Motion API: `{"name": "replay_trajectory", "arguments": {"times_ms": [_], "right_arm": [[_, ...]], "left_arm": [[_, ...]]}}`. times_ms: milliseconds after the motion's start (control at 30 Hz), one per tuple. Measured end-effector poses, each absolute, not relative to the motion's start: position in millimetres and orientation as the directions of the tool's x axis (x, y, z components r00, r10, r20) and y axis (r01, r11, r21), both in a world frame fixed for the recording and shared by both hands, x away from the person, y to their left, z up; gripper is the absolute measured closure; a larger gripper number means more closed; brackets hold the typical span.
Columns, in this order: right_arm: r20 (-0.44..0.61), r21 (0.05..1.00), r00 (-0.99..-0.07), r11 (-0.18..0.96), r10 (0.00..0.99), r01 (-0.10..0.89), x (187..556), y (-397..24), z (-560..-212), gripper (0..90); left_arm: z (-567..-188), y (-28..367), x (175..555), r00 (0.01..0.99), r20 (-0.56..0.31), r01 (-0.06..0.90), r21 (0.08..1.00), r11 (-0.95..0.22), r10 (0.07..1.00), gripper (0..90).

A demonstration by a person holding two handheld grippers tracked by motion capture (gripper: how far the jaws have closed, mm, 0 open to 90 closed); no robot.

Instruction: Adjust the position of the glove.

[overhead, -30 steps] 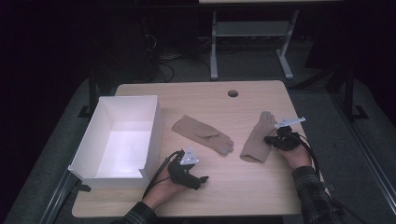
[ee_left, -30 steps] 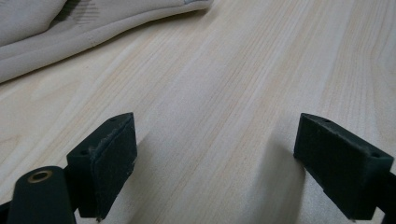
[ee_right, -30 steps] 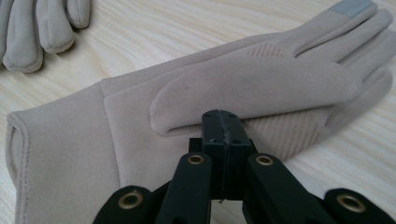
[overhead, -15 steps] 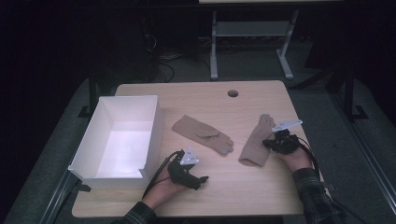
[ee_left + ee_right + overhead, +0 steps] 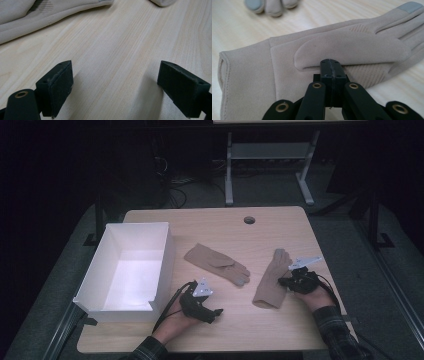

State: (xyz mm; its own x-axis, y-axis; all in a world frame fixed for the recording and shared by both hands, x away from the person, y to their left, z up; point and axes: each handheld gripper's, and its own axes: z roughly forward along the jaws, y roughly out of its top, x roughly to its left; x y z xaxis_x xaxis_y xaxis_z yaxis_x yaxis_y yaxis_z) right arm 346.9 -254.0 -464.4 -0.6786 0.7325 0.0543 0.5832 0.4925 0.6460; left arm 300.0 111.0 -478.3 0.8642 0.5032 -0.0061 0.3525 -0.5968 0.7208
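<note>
The right-hand glove has slid a little toward the left glove since a second ago. Left gripper rests by the white box, jaws wide and empty. Right gripper is closed tight against the beige, grey-tipped glove's edge

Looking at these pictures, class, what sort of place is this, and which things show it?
Probably a workshop or lab set up for recording. A light wooden table with a cable hole stands on grey carpet in a dark room, loose cables lie on the floor behind it, and a metal-legged bench stands beyond.
</note>
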Motion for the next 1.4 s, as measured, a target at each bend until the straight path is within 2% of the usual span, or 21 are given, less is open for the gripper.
{"name": "replay_trajectory", "arguments": {"times_ms": [533,800,1067,1400], "right_arm": [[0.059,0.622,-0.745,0.559,0.665,0.548,300.2,-234.8,-461.1,90.0],[0.055,0.644,-0.755,0.555,0.654,0.527,296.8,-233.4,-453.6,90.0],[0.088,0.668,-0.84,0.594,0.536,0.449,278.6,-192.9,-448.6,90.0],[0.112,0.627,-0.86,0.636,0.497,0.449,274.9,-179.5,-460.6,90.0]], "left_arm": [[-478.1,111.3,299.8,0.864,-0.005,0.353,0.718,-0.599,0.503,12.6],[-478.2,111.2,299.6,0.863,-0.008,0.355,0.721,-0.595,0.506,12.6],[-477.8,111.8,300.4,0.867,0.003,0.345,0.718,-0.605,0.499,12.6],[-478.0,111.6,299.8,0.864,-0.004,0.353,0.718,-0.6,0.503,12.6]]}}
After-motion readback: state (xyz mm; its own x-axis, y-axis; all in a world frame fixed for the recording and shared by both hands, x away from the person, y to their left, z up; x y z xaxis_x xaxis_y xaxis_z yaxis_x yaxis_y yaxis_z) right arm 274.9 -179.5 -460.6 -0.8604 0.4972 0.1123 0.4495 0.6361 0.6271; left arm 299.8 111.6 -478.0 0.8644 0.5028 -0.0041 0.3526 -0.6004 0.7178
